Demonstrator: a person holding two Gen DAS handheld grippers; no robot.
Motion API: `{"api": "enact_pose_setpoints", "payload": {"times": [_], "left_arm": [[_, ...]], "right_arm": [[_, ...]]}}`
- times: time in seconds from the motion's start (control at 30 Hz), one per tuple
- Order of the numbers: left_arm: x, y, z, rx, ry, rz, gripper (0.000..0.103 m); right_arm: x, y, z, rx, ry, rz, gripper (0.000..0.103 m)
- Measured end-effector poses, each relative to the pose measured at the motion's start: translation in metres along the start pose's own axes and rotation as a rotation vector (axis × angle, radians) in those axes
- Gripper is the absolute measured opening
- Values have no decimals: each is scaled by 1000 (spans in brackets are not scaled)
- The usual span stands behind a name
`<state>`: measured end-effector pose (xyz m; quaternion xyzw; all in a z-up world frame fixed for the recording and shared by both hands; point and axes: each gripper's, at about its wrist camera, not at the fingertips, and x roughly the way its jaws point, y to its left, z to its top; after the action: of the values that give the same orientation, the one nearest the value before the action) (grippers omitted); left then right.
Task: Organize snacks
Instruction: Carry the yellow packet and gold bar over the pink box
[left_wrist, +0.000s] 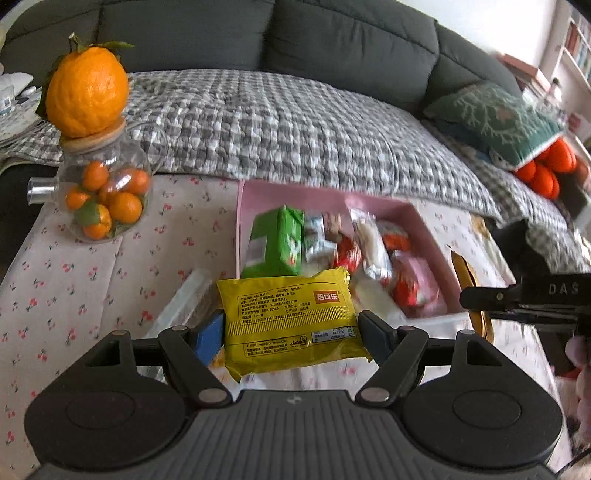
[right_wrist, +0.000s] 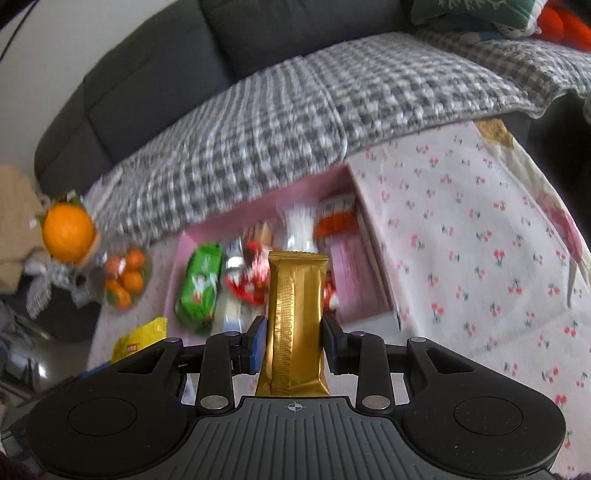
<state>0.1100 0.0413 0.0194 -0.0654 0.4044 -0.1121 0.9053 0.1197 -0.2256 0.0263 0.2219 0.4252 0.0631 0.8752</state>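
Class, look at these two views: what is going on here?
A person with a gripper in each hand is sorting snacks. The left gripper is shut on a yellow packet, the right gripper on a gold bar. Both are held above the cherry-print cloth, short of the pink box, which already holds a green carton and other wrapped snacks.

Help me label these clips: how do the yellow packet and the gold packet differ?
The yellow packet is broad and printed with text; the gold packet is a narrow, plain bar. The left gripper holds the yellow one, the right gripper the gold. Both are clamped, sealed snacks.
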Motion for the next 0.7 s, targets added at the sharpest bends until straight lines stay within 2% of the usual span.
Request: {"api": "enact_pose_setpoints", "payload": {"times": [0.3, 0.47, 0.7], "left_arm": [[37, -26, 34, 89, -29, -11, 74], [64, -36, 46, 115, -30, -11, 74], [94, -42, 54, 140, -21, 22, 74]], "right_arm": [[24, -17, 28, 115, -42, 55, 30], [41, -22, 37, 139, -48, 85, 30], [59, -26, 43, 139, -56, 83, 31]]}}
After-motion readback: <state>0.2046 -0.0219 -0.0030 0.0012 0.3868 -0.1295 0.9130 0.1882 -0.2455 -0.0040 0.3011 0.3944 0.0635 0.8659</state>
